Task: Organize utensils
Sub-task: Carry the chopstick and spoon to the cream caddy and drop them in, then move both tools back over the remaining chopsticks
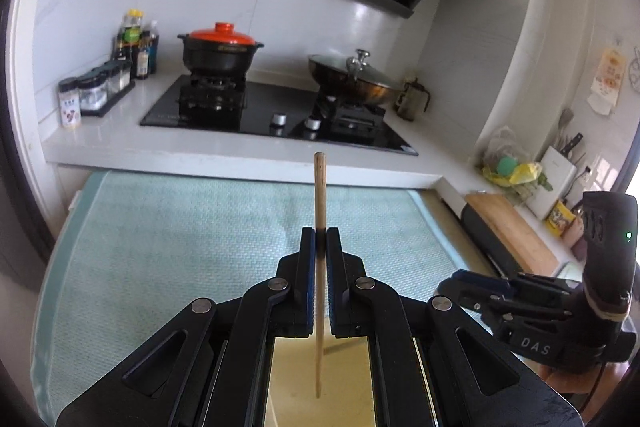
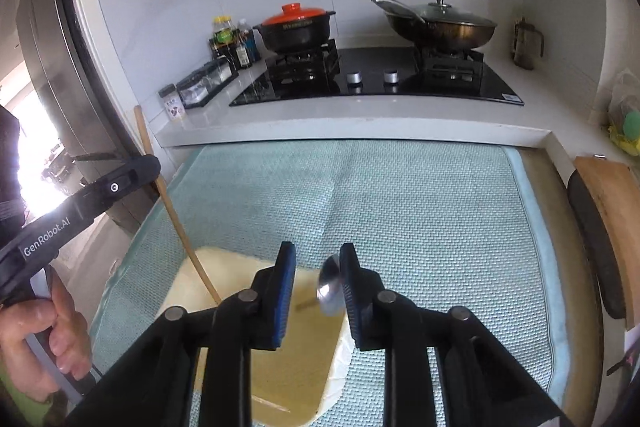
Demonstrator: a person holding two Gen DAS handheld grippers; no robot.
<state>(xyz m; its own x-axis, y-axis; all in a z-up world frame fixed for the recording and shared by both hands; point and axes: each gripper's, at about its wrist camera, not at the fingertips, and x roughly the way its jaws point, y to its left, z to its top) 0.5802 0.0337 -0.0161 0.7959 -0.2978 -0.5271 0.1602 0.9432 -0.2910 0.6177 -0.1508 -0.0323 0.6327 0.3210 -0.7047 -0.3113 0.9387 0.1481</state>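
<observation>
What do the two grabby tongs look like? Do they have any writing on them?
Both tongs are black, with jointed arms, round silver rivets and blue pads inside the fingers. The left tongs have white letters "GenRobot.AI" on their side, seen from the right wrist. The right tongs show "DAS" in white, a tall black handle with a small green light and a thin black cable. No sleeve is clearly visible.

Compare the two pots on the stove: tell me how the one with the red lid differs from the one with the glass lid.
The black casserole pot wears an opaque red lid with a flat red knob; the steel wok has a clear glass lid with a metal knob. The casserole pot is deep, matte and dark, while the wok is shallow, wide and shiny. The casserole pot sits on the left burner, the wok on the right. Both are covered.
</observation>
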